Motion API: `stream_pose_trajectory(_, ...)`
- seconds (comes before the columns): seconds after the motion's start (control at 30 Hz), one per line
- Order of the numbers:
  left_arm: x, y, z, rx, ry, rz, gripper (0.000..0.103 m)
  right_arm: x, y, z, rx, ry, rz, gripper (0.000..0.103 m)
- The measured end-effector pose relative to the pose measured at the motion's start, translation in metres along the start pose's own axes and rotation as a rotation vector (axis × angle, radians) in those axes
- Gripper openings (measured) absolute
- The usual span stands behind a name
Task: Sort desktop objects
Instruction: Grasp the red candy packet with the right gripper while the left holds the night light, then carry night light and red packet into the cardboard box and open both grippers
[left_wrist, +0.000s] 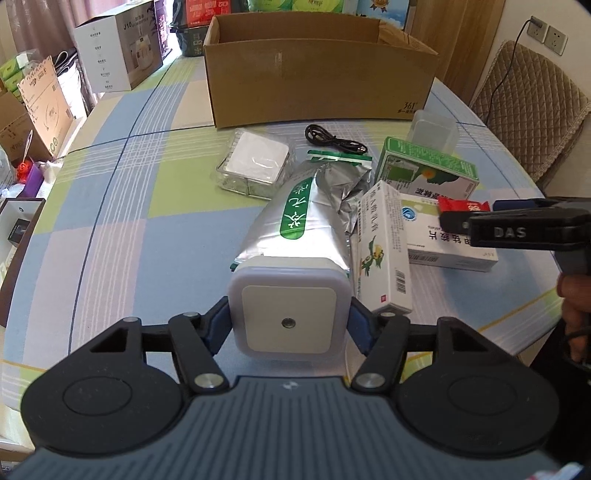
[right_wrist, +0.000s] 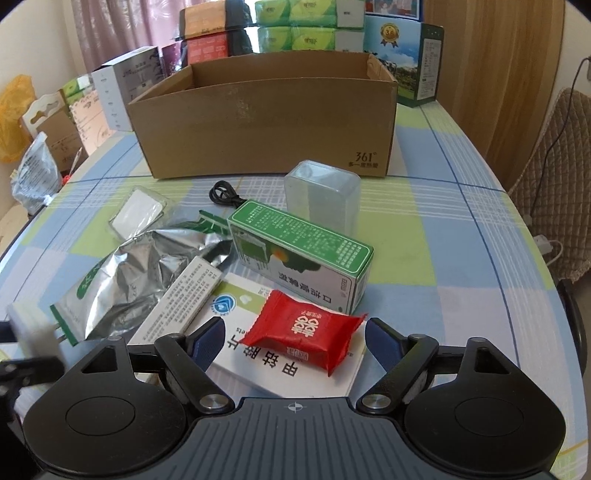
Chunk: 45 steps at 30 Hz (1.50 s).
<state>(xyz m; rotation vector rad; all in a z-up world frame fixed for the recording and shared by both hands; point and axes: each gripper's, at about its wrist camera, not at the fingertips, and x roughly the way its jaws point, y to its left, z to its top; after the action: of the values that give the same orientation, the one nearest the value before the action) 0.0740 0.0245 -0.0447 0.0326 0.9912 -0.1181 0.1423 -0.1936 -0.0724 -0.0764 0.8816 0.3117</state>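
My left gripper (left_wrist: 289, 306) is shut on a white square night light (left_wrist: 290, 321), held just above the table in front of a silver tea bag (left_wrist: 310, 214). In the right wrist view the night light (right_wrist: 33, 328) shows blurred at the far left. My right gripper (right_wrist: 295, 326) is open, its blue fingers either side of a red candy packet (right_wrist: 306, 334) that lies on a flat white medicine box (right_wrist: 266, 365). The left wrist view shows that gripper (left_wrist: 461, 218) from the side, at the red packet (left_wrist: 461, 205). An open cardboard box (right_wrist: 266, 122) stands behind.
A green box (right_wrist: 306, 254), a narrow white carton (right_wrist: 181, 299), a clear plastic container (right_wrist: 323, 195), a black cable (right_wrist: 225, 194) and a clear-packed white square (right_wrist: 138, 210) lie on the checked tablecloth. A chair (left_wrist: 532, 107) stands right; cartons crowd the left edge.
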Motion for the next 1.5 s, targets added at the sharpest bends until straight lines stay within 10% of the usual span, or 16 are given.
stream_pose_trajectory(0.23,-0.02,-0.005,-0.002,0.008,-0.025,-0.017,0.06,0.008,0.006,-0.002,-0.021,-0.001,-0.035,0.079)
stream_pose_trajectory(0.83,-0.021,-0.009,0.016,-0.001,-0.056,-0.028,0.06,0.003,0.01,-0.009,-0.084,-0.029,-0.041,0.023)
stream_pose_trajectory(1.5,-0.015,-0.012,0.036,0.008,-0.069,-0.034,0.06,-0.03,0.009,0.006,-0.131,-0.079,0.004,0.019)
